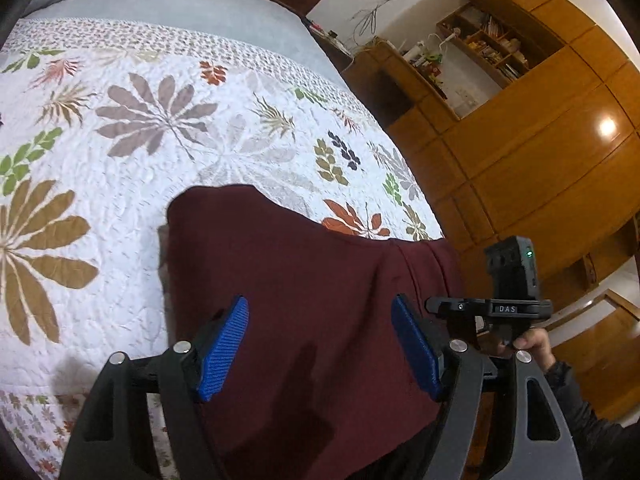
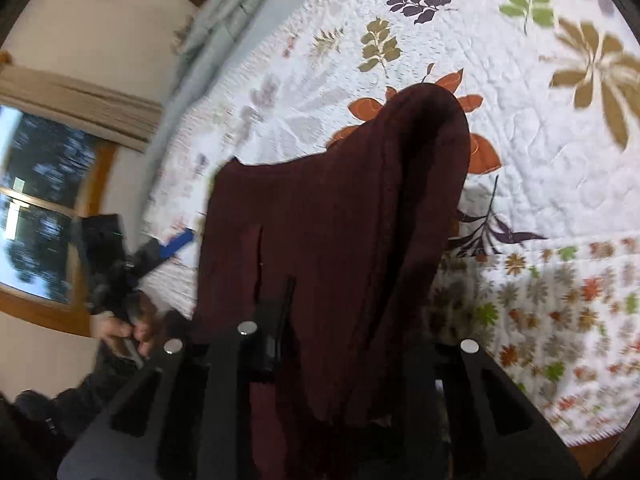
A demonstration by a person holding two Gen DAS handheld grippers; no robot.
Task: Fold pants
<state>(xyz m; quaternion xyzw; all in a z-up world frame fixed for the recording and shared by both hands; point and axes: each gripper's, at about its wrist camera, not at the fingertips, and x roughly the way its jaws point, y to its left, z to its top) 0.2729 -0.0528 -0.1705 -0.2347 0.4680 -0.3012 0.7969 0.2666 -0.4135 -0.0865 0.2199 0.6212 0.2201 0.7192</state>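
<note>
Dark maroon pants [image 1: 304, 288] hang and drape over a bed quilt. In the left wrist view my left gripper [image 1: 320, 344] is open, its blue pads [image 1: 224, 348] spread apart over the cloth without pinching it. In the right wrist view the pants [image 2: 340, 220] hang lifted from my right gripper [image 2: 320, 344], which is shut on the cloth; its fingers are hidden under the fabric. The right gripper's body also shows in the left wrist view [image 1: 500, 304], beside the pants' right edge. The left gripper shows blurred in the right wrist view [image 2: 160, 252].
A white quilt with leaf prints [image 1: 160, 128] covers the bed, with a grey blanket [image 1: 160, 0] at its head. Wooden wardrobes and shelves [image 1: 520, 120] stand to the right. A window [image 2: 40, 200] is on the wall at left.
</note>
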